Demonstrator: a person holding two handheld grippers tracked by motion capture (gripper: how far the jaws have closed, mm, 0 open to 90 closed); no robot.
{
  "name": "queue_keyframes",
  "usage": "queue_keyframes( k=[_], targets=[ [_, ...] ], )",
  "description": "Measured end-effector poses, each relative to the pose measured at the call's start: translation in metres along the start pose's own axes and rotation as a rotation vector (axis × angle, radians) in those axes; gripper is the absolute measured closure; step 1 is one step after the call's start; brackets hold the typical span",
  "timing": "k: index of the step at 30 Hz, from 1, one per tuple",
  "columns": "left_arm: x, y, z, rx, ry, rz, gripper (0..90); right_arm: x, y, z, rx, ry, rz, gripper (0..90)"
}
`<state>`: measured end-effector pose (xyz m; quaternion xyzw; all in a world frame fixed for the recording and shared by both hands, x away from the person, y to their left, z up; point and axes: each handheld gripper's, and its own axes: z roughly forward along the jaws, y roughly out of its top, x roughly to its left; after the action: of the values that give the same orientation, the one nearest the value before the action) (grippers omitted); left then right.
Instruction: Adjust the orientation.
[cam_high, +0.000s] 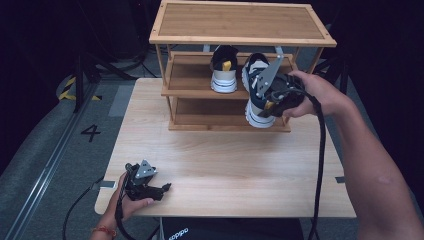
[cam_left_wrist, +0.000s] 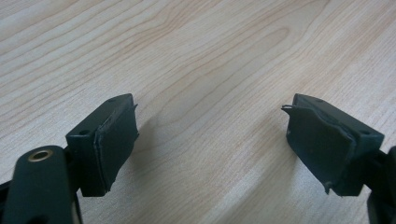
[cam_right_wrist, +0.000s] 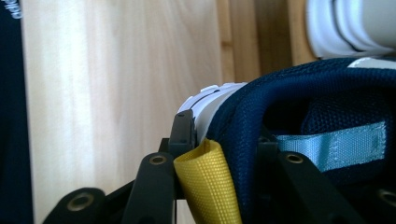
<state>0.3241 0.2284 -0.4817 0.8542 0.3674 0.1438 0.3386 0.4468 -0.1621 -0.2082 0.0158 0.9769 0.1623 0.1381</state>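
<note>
Holding a shoe (cam_high: 257, 107) by its heel, the right hand-held gripper (cam_high: 270, 100) is clamped tight so it won't drop. It hangs just in front of the rack (cam_high: 240, 40), beside its twin (cam_high: 224, 70). The left hand-held gripper (cam_high: 162, 189) rests apart on the surface (cam_high: 225, 165), well away from the rack.

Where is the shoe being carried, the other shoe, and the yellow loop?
carried shoe (cam_high: 259, 116): high view, white sole.
other shoe (cam_high: 223, 80): high view, white heel.
yellow loop (cam_right_wrist: 208, 186): right gripper view, middle of strap.

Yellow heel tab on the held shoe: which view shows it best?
Right gripper view: the yellow heel tab sits large beside the right gripper, which pinches the shoe collar. High view shows only a small yellow speck. Left gripper view shows bare table.
</note>
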Motion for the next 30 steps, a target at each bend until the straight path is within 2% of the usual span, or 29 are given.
queue_keyframes(
  k=[5,11,16,18,23,26,30],
  targets=[
    [-0.001,-0.001,0.0,-0.004,-0.003,-0.006,17.1,-0.022,0.004,0.009,0.036,0.007,0.01,69.8],
    [-0.001,-0.001,0.0,-0.004,-0.007,-0.013,17.1,-0.045,0.008,0.016,0.034,0.028,0.025,69.1],
    [-0.001,-0.001,0.0,-0.004,-0.007,-0.013,17.1,-0.061,0.012,0.021,0.052,0.022,0.043,67.6],
    [0.0,-0.001,-0.001,0.0,-0.002,-0.001,17.1,-0.065,0.014,0.022,0.063,0.018,0.041,67.0],
    [-0.001,-0.001,-0.001,-0.005,-0.002,-0.009,17.1,-0.069,0.017,0.024,0.082,0.001,0.025,65.3],
    [-0.001,-0.002,-0.001,-0.006,-0.003,-0.01,17.1,-0.072,0.02,0.025,0.09,-0.007,0.034,62.6],
    [-0.002,-0.002,-0.001,-0.006,-0.005,-0.014,17.1,-0.073,0.021,0.025,0.103,-0.05,0.036,57.9]
  ],
)
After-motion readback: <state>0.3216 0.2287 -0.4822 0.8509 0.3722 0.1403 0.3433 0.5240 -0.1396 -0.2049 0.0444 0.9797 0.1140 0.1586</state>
